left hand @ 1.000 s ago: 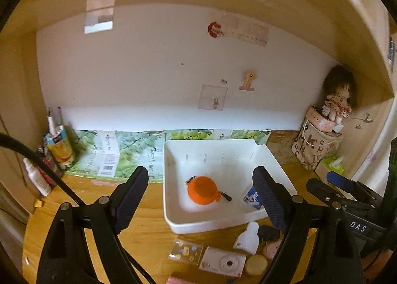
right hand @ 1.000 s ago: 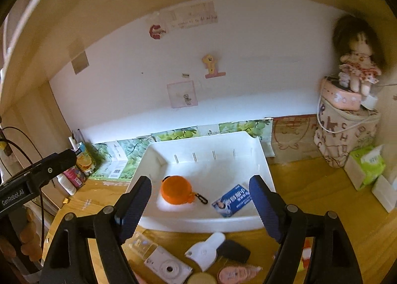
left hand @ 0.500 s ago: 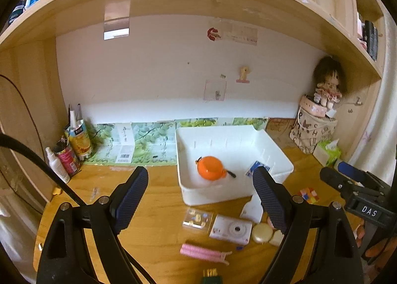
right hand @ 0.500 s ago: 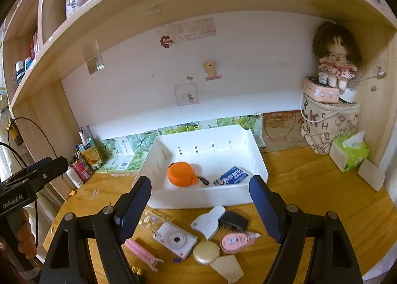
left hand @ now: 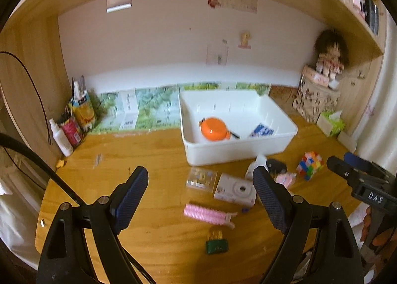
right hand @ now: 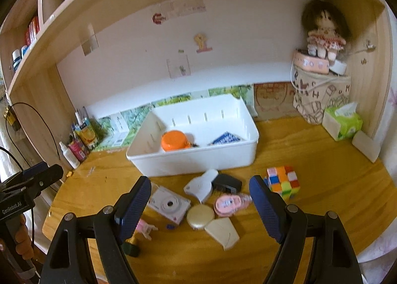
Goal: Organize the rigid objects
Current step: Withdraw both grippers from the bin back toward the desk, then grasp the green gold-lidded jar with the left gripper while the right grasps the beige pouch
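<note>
While held above the wooden table, left gripper and right gripper both with fingers wide apart, clamped on nothing. At the back of the table, against the wall, a white bin, open-topped, with slotted inner walls. Inside it, an orange round case toward the left with a small black tab at its side, and a blue-and-white packet leaning toward the right; otherwise bare white floor. Just in front of the bin, loose on the table: a white instant camera, a white flat scoop-shaped piece touching a black charger, a pink bottle lying on its side, a round gold compact, a cream wedge-shaped piece, a multicoloured puzzle cube to the right, a clear small box left of the camera, a pink hair roller and a green object with gold prongs nearer the edge. At far left, by the side panel, a pen cup crowded with tubes, beside a white spray bottle. At far right, a patterned fabric basket topped by a pink tin and a doll, with a green tissue pack beside it.
</note>
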Demonstrator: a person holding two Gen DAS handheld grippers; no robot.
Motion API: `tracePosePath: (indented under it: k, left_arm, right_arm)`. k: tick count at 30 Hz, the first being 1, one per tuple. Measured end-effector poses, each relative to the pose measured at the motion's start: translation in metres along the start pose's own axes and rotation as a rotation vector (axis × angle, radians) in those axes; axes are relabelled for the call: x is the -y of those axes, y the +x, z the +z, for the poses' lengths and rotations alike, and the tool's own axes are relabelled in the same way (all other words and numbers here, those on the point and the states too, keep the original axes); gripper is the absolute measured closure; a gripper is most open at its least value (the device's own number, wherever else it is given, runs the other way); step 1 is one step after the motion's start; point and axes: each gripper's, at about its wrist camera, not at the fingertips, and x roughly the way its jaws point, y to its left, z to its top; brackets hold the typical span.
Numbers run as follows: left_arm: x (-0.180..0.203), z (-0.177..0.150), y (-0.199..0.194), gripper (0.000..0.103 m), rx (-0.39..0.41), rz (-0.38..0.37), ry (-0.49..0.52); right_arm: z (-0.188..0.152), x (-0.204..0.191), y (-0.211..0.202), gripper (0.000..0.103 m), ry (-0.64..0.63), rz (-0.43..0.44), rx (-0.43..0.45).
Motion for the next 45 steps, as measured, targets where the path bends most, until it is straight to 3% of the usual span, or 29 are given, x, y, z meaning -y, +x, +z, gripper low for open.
tracePosePath:
  k: [9,18,32,42,45]
  left_arm:
    - [0.002,-0.027,0.029,0.015,-0.167,0.006,0.041]
    - [0.009,-0.042,0.074,0.015,-0.382,-0.064,0.108]
    - [0.025,-0.071,0.135,0.015,-0.728,-0.15,0.194]
    - [0.028,-0.085,0.158,0.016,-0.855,-0.206,0.178]
    - [0.029,-0.082,0.162,0.023,-0.863,-0.226,0.172]
  right_arm:
    - [-0.028,0.002,0.031,0.021,-0.003,0.01,-0.15]
    - [-0.042,0.019,0.075,0.021,0.101,-0.004,-0.312]
    - [-0.062,0.038,0.127,0.021,0.188,-0.103,-0.549]
    - [-0.068,0.034,0.148,0.021,0.197,-0.126,-0.645]
    - [-0.064,0.031,0.156,0.021,0.176,-0.141,-0.665]
